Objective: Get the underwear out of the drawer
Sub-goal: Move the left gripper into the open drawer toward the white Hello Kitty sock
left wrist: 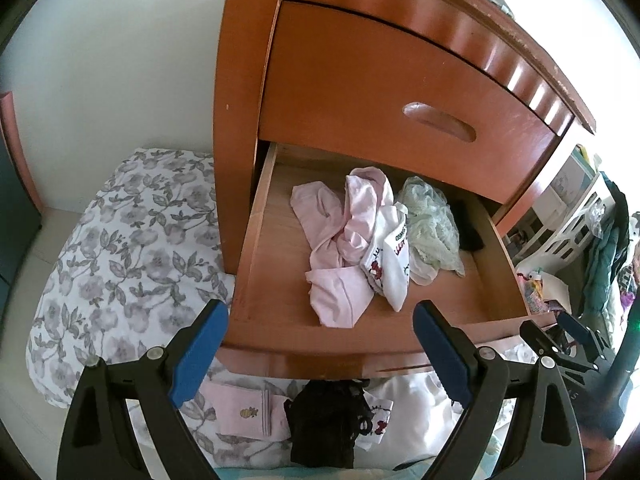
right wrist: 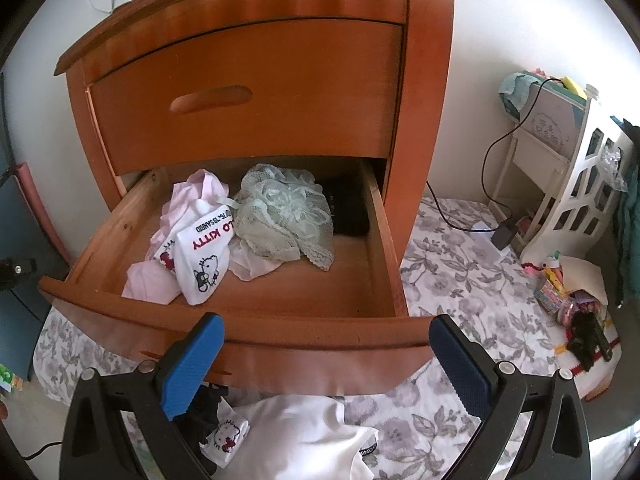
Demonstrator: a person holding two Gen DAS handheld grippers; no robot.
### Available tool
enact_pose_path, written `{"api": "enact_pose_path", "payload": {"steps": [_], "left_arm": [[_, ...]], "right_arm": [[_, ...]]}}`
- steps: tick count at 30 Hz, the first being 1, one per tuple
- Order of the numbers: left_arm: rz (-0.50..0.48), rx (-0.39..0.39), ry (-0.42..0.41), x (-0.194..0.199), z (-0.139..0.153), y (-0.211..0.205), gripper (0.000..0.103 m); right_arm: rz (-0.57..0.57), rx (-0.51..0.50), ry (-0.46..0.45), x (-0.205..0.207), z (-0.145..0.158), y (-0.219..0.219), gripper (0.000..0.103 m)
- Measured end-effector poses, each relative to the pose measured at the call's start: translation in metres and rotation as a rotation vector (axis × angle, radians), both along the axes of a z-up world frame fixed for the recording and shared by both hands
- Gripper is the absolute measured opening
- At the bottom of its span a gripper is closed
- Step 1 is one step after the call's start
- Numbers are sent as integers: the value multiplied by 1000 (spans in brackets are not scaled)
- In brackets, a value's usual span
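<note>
- Lower drawer (right wrist: 224, 332) of the wooden nightstand (right wrist: 260, 92) is pulled well out; the upper drawer (left wrist: 384, 92) is closed. That leaves the contents open to reach from above and in front.
- My left gripper (left wrist: 320, 344) hangs in front of the drawer's front edge, fingers spread wide, nothing between the blue pads (left wrist: 200, 356).
- My right gripper (right wrist: 326, 360) is likewise wide open and empty, low at the drawer front, toward its right end.
- Underwear in the drawer lies in a loose heap toward the middle and back: pink pieces (left wrist: 340, 248), a white printed piece (right wrist: 204, 256) draped over them, a pale green lacy piece (right wrist: 280, 216) beside it, and something dark (right wrist: 348, 208) in the back right corner.
- Front strip of the drawer floor is bare, so I judge a reach has to go over the front board and in.
- Below the drawer, on the floral bedding (right wrist: 460, 280), several garments already lie: a pink one (left wrist: 244, 412), a black lacy one (left wrist: 328, 420), a white one (right wrist: 296, 436). Looks like the drop-off pile; task part done.
- Pink piece nearest the front seems the easiest next pick for my left side.
</note>
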State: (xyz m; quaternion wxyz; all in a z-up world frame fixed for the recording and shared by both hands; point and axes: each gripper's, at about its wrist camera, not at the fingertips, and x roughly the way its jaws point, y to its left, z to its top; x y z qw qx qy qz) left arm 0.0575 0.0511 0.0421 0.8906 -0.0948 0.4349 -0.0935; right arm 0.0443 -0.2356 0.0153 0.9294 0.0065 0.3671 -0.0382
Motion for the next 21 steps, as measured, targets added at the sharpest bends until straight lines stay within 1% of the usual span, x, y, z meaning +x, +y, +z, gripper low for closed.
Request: {"api": "enact_pose_path", "payload": {"steps": [3,7,10,11,14,16,19,21], "left_arm": [[-9,13,17,11,-4,-3,94],[-29,1,74,29,-13,-7,94],[-56,24,118,43,-19,-14,94],[-66,29,133,47,-21,-16,94],[-126,9,186,63,-27,-23,94],[-149,20,225,75,-31,-29,94],[-180,49,247,90,-30,-39,94],[-211,36,254,98,-28,-46,94]], "right_arm": [[0,-2,1,5,-1,0,103],[0,-2,0,10,-2,-3,103],[-2,3,-2,13,-3,-4,103],[-1,2,-1,15,-4,-5,103],[1,8,-1,19,-5,-6,103],[2,9,0,21,-6,-6,103],[5,10,2,23,-7,-8,103],[6,12,4,25,-8,-8,103]]}}
